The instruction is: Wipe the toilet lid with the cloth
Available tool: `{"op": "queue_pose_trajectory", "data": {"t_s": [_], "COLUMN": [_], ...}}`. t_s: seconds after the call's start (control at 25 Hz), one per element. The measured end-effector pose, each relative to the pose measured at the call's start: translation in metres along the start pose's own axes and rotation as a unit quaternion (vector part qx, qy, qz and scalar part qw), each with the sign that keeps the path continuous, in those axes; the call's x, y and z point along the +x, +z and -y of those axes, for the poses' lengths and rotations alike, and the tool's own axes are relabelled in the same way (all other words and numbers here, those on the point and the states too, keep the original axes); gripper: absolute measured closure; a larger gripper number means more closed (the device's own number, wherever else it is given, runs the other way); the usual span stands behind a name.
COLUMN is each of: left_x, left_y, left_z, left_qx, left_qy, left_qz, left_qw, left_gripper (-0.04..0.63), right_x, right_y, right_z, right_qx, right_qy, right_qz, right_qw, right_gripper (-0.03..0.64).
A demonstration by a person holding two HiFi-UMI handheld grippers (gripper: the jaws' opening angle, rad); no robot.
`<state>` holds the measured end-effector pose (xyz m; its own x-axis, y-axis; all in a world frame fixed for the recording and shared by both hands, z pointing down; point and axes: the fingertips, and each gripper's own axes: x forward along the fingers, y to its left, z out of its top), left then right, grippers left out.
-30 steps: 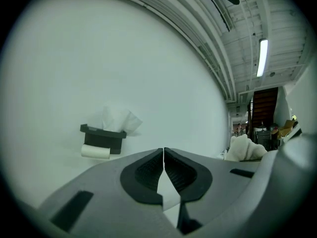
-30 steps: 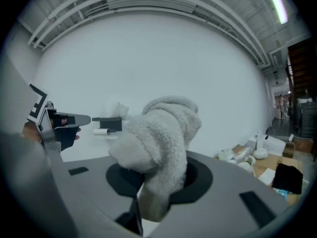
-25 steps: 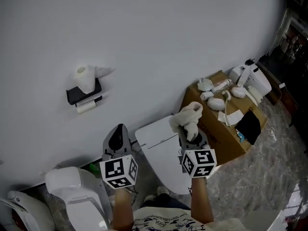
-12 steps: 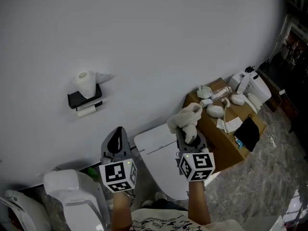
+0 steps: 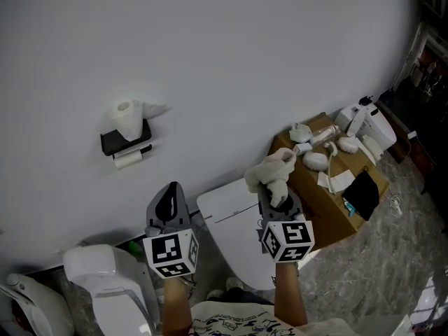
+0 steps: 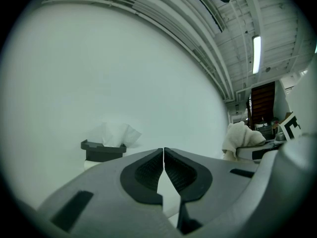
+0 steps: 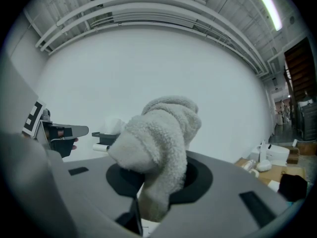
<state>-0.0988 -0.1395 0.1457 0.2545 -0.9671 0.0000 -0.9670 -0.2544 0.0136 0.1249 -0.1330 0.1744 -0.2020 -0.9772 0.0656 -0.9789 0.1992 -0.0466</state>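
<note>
Over the toilet lid, right claw gripping cloth, left claw closed, cardboard box just beside

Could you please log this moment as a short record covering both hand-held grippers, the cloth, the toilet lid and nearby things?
Left hand-held gripper: shut, empty
Right hand-held gripper: shut on the cloth
Cloth: white, fluffy, bunched above the jaws
Toilet lid: white, down, beneath the right hand-held gripper
Contact: cannot tell
Nearby: cardboard box right of lid; paper holder on wall
</note>
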Motion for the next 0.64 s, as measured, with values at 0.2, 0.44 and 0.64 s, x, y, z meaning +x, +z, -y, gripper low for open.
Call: {"op": "queue_pose_trajectory", "data": {"t_s": [0.2,0.44,0.64], "left_x": [0.0008,0.0037,0.0057], "left_y": [-0.0005,0.0001,-0.0022], "left_z": [-0.0011,-0.0021,-0.0035], "left_qx": [0.002,0.002,0.005], "left_qy": [-0.001,-0.004,-0.005], "left_qz": [-0.001,0.0,-0.002], "left_qw": [1.0,1.0,1.0], "left_gripper": [0.583,0.583,0.583], "right_x": [0.0015,0.0045,0.0062], "right_y": [-0.0018,-0.0003,-0.0021], "right_z": [-0.0029,-0.0045,-0.0049], "right_qx": [-0.003,-0.006,-0.009], "right_qy": [0.001,0.003,0.003], "right_qz": [-0.004,-0.003,-0.005], "right_qw": [1.0,1.0,1.0], "right_gripper": [0.517,0.517,0.517]}}
